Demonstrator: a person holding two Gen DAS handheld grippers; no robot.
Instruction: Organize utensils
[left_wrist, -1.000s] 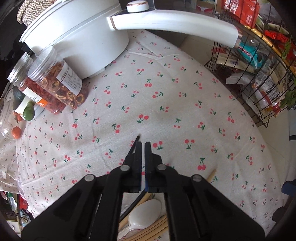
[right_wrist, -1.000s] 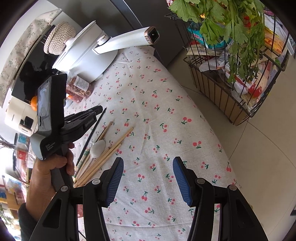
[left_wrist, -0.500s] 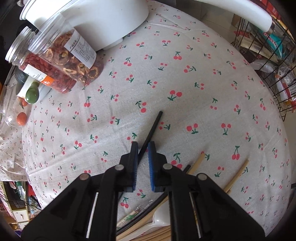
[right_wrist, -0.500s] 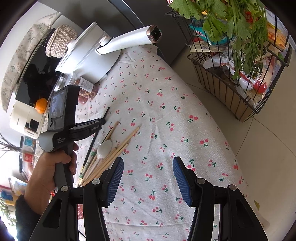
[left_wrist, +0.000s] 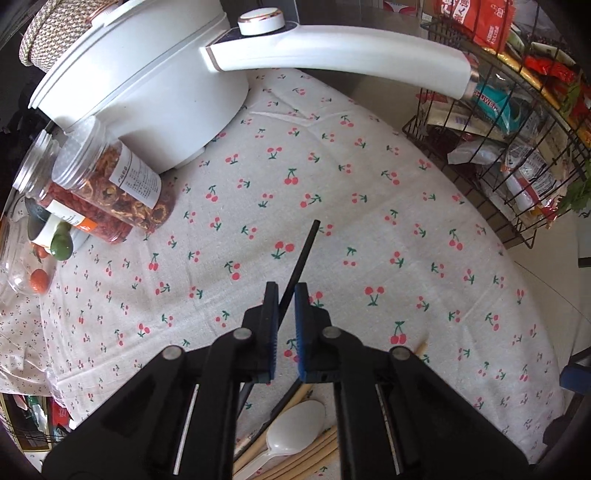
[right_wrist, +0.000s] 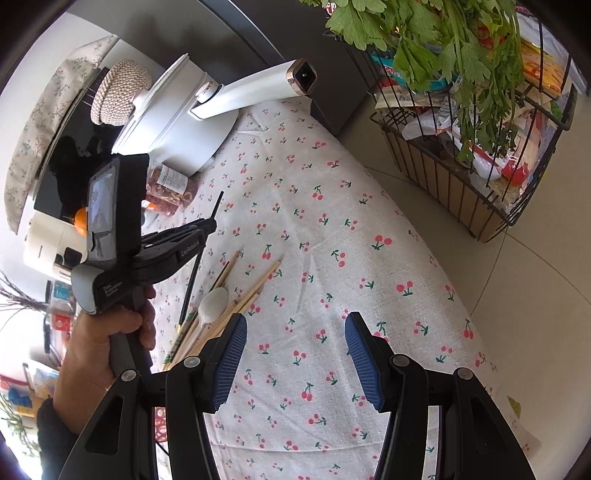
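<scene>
So my left gripper (left_wrist: 282, 295) is pinching 1 black chopstick (left_wrist: 301, 254); the jaws have just been closing and are sitting narrow now with that stick between the blue pads, its tip poking toward the upper middle of the left wrist frame over the cherry tablecloth (left_wrist: 369, 206). In the right wrist view the same stick is angling up past the gripper nose at centre left, its lower end running down toward the pile.

The rest of the utensils are lying at the bottom middle of the left frame: a white plastic spoon (left_wrist: 295, 428) and a bunch of wooden chopsticks (left_wrist: 314, 456), touching each other in 1 loose heap; a second black chopstick is looking partly hidden under the gripper, can't tell much more.

My right gripper (right_wrist: 293, 354) is hanging over bare cloth at the lower middle of its frame, jaws standing wide and gripping nothing.

Background stuff: white electric pot (left_wrist: 147, 85) upper left, 2 jars (left_wrist: 122, 184) of dried stuff just beside it, wire basket (left_wrist: 517, 147) of snack packets on the right edge.
</scene>
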